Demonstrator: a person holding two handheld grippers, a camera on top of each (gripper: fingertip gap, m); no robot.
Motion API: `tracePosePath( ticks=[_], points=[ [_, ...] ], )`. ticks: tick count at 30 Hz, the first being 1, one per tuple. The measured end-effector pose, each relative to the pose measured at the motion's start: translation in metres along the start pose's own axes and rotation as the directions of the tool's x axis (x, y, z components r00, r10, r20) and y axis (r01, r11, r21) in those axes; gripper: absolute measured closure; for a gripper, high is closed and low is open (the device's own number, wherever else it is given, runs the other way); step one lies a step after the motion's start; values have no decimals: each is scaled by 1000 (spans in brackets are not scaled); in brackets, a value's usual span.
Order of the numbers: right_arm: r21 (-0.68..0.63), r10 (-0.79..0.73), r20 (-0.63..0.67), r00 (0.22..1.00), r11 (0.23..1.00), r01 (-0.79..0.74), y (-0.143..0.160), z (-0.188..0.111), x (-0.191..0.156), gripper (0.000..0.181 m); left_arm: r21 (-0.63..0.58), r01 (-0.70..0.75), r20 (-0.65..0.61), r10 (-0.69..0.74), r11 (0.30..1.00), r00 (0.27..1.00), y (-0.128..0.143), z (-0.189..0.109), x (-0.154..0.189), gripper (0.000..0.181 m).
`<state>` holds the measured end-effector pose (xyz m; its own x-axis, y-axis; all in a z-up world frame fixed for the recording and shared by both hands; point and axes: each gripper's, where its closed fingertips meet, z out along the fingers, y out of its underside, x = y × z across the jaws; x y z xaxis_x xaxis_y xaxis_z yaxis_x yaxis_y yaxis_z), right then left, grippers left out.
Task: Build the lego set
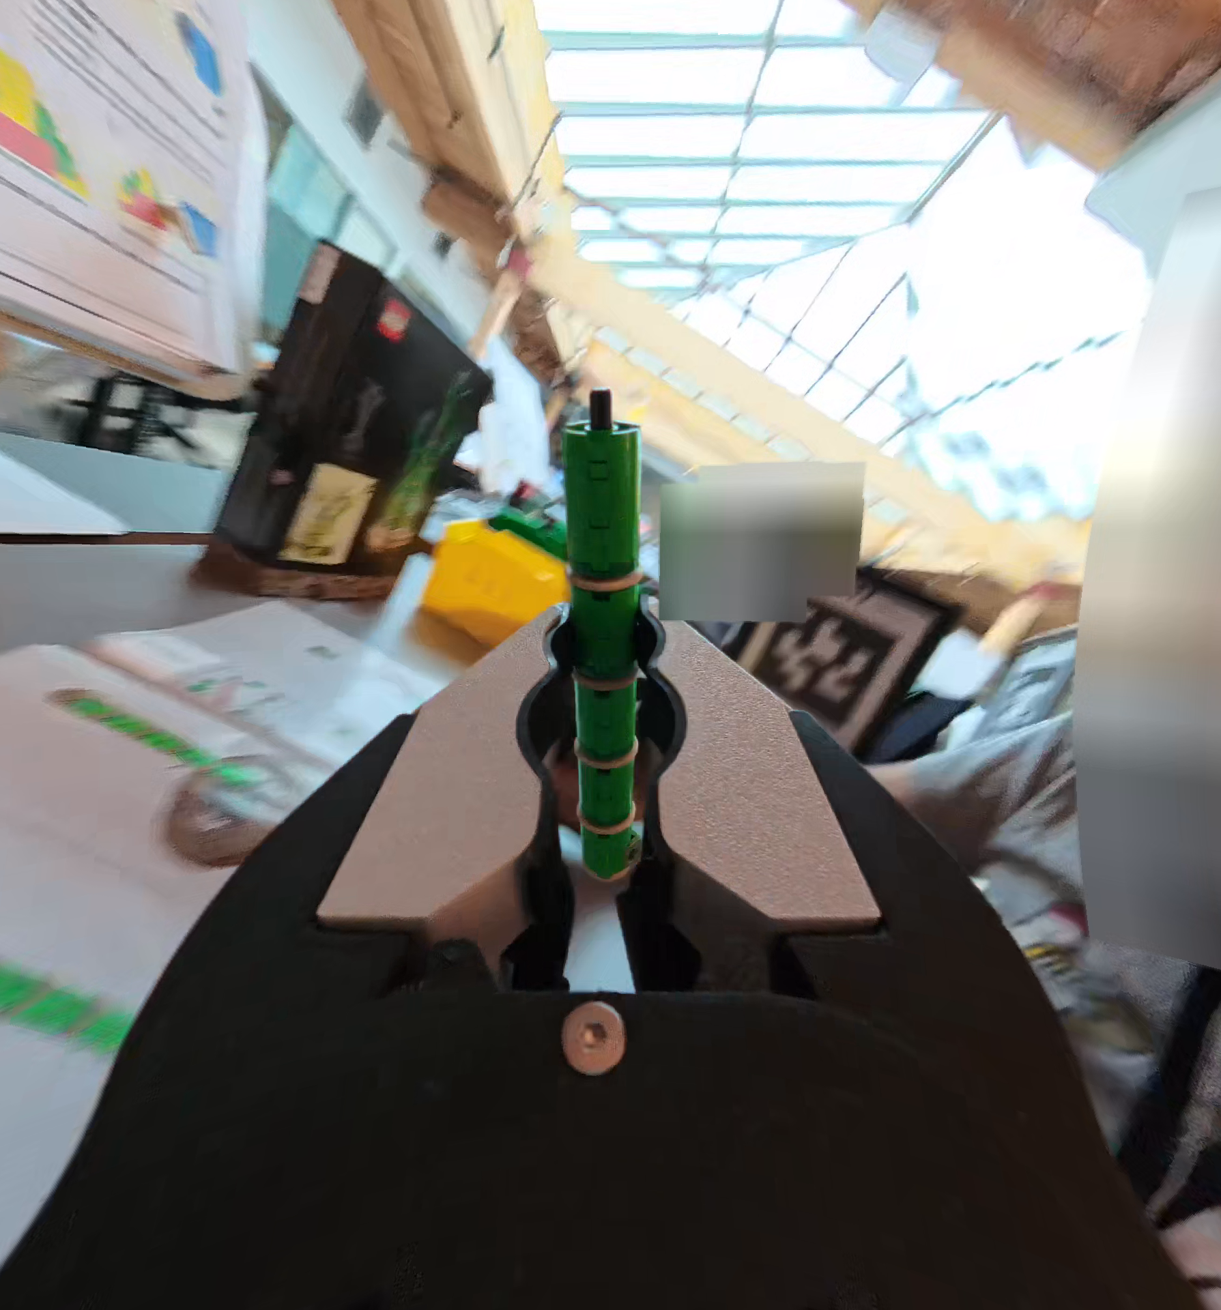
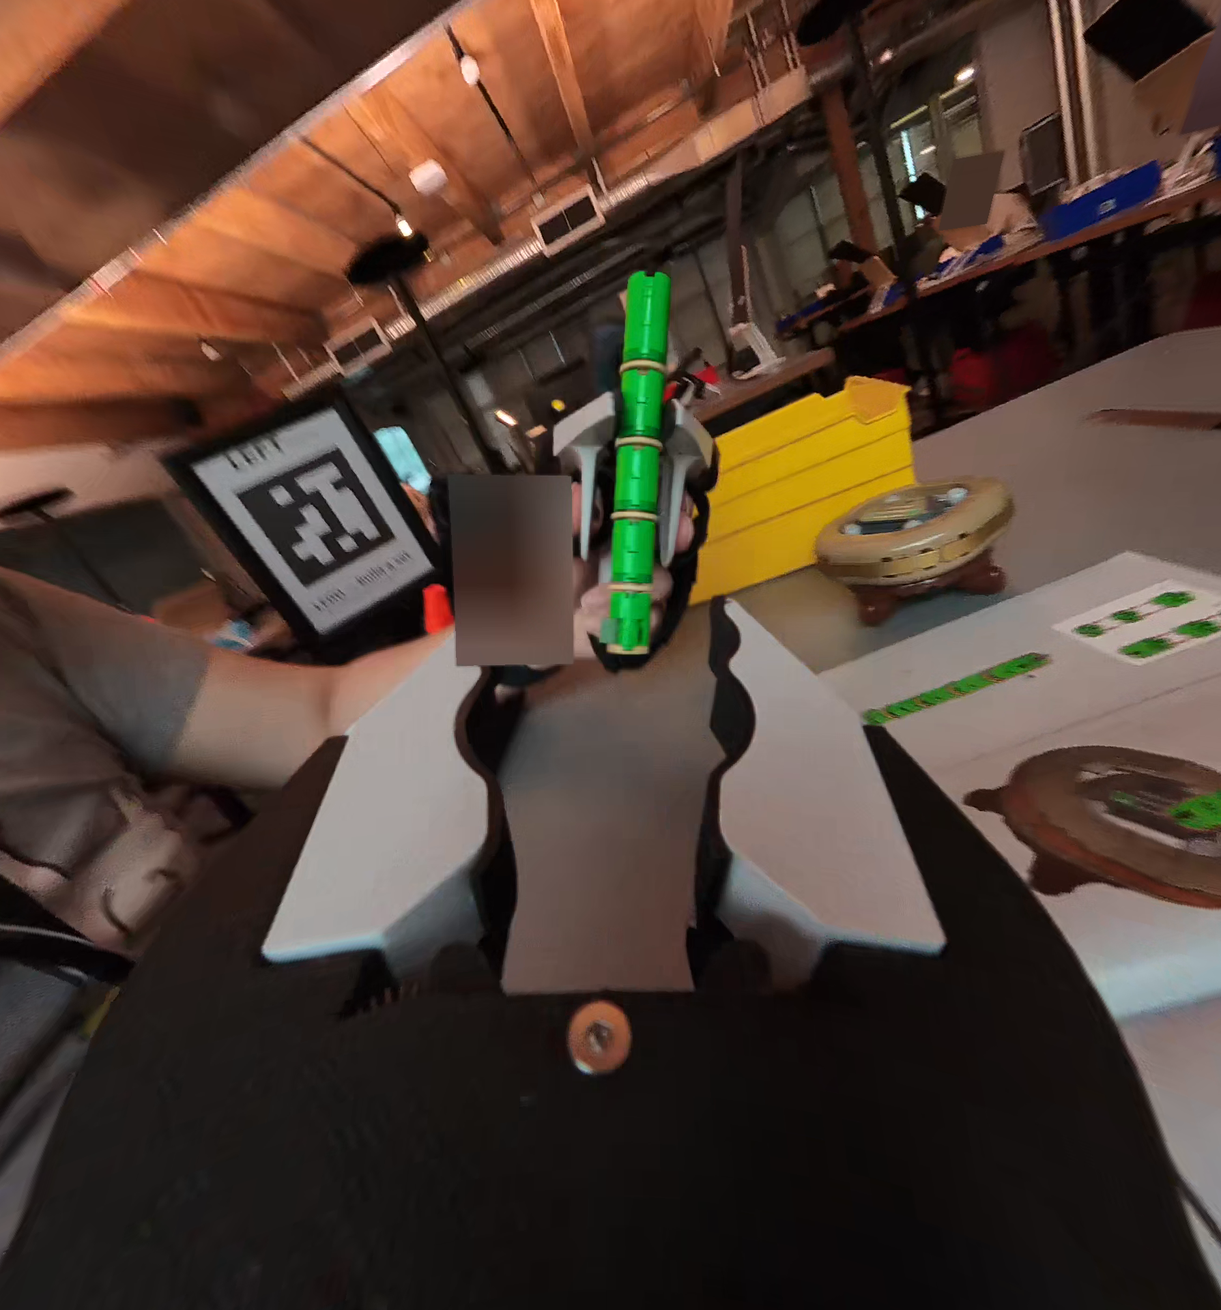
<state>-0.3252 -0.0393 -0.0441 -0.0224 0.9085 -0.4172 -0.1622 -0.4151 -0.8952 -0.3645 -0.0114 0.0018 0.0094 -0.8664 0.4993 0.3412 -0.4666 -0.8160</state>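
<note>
Jaws of the left gripper [image 1: 604,641] clamp a green stalk [image 1: 602,638] of stacked round plastic segments ringed with tan bands, held upright off the surface [image 2: 1089,439], apparently so the black pin at its top stays free for another piece. Jaws of the right gripper [image 2: 604,680] stand apart, empty, facing it. A tan domed base [image 2: 916,528] waits beside a yellow bin [image 2: 806,461].

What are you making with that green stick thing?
A person is building a Lego set with two hand-held grippers. The left gripper is clamped on a green bamboo-like stalk, holding it up in the air. The right gripper is open and empty. The round tan base waits on the table beside a yellow bin.
</note>
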Motion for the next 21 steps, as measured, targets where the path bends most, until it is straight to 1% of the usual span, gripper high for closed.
tracePosePath(
  ticks=[1, 2, 3, 5, 6, 7, 9, 11, 14, 16, 17, 19, 21],
  points=[
    [-30, -70, -33, 997, 997, 69, 1, -4, 1, 124, -75, -109, 83, 115, 991, 990, 4, -6, -10, 167],
    [-44, -119, -56, 991, 992, 117, 1, -7, 2, 125, -165, -210, 159, 236, 964, 959, 9, -13, -20, 167],
    [-43, -149, -72, 986, 988, 146, -2, -9, 2, 125, -245, -290, 219, 345, 925, 913, 13, -21, -30, 166],
    [-26, -158, -82, 984, 987, 156, -6, -11, 2, 125, -380, -394, 296, 513, 837, 806, 17, -39, -43, 166],
    [-36, -145, -86, 986, 989, 142, -4, -11, 3, 125, -402, -421, 318, 555, 813, 769, 16, -47, -45, 166],
    [-60, -131, -99, 986, 990, 125, 0, -11, 7, 126, -410, -428, 341, 571, 805, 747, 15, -54, -46, 166],
    [-114, -116, -122, 986, 988, 102, 10, -10, 14, 129, -426, -413, 384, 574, 805, 723, 20, -69, -51, 166],
    [-148, -117, -140, 983, 984, 96, 17, -9, 19, 131, -413, -412, 409, 570, 812, 713, 23, -77, -53, 166],
    [-171, -178, -183, 967, 974, 147, 17, -11, 24, 145, -357, -466, 362, 580, 810, 730, 25, -73, -45, 167],
    [-180, -230, -191, 954, 964, 196, 13, -14, 21, 171, -335, -487, 312, 582, 807, 751, 29, -65, -39, 167],
    [-183, -251, -195, 948, 959, 217, 11, -16, 20, 181, -327, -483, 282, 572, 812, 770, 32, -60, -35, 167],
    [-180, -283, -207, 937, 952, 248, 6, -19, 19, 181, -326, -468, 239, 551, 821, 800, 40, -52, -30, 167],
    [-182, -285, -209, 935, 951, 249, 5, -20, 20, 181, -348, -470, 209, 556, 811, 805, 49, -47, -30, 167]
  ],
)
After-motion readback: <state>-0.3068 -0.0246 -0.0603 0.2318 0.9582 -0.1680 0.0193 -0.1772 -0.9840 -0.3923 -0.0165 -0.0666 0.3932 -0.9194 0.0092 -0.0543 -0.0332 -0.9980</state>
